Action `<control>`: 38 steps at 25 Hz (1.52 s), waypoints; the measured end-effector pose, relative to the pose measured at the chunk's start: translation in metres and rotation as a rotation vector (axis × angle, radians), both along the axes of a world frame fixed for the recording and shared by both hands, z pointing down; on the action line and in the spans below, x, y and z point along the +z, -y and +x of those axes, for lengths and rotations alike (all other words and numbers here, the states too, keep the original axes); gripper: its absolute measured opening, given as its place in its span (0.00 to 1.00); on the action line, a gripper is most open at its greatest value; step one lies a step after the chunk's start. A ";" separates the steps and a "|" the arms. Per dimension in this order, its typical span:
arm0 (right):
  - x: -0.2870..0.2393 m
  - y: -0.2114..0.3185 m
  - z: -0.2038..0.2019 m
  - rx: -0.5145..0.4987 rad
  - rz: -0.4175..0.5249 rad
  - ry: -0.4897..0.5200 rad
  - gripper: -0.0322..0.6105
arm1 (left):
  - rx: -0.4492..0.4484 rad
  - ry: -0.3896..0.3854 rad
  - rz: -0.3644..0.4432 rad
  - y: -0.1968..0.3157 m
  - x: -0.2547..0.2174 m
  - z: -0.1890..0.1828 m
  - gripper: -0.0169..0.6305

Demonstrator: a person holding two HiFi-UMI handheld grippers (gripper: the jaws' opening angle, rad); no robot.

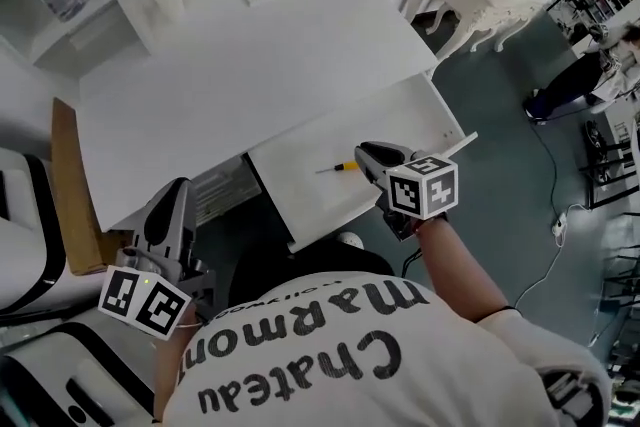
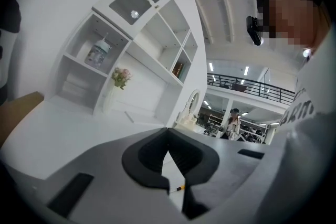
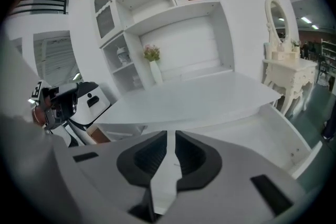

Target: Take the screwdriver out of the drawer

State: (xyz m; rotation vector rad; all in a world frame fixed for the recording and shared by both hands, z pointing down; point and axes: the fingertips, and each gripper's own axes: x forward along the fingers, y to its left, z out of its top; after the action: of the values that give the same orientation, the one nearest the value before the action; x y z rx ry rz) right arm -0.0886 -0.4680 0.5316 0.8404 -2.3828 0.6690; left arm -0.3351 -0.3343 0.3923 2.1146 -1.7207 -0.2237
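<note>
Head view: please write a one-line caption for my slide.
Right gripper poised beside the yellow-handled screwdriver in the open white drawer.

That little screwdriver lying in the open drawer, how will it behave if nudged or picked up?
The screwdriver looks small and slim, so probably light and stiff. Lying loose on the smooth drawer floor, it would likely roll or slide when nudged. Its thin shaft may slip; the yellow handle seems the surer grip.
</note>
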 end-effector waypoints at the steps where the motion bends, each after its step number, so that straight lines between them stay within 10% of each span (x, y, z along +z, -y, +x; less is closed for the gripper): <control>1: 0.008 -0.001 -0.002 -0.024 -0.013 -0.016 0.11 | -0.020 0.000 -0.001 -0.003 0.000 -0.002 0.06; 18: 0.123 0.009 0.002 -0.380 -0.210 -0.309 0.26 | -0.401 -0.029 -0.027 -0.048 0.001 -0.008 0.06; 38: 0.193 0.017 -0.006 -0.809 -0.203 -0.537 0.30 | -0.631 -0.026 -0.080 -0.053 0.018 0.023 0.06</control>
State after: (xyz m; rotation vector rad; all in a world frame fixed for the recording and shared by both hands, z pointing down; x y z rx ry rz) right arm -0.0948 -0.4846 0.7247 -0.0706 -1.8760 0.2841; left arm -0.3119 -0.2817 0.4099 1.4476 -2.2883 -0.3460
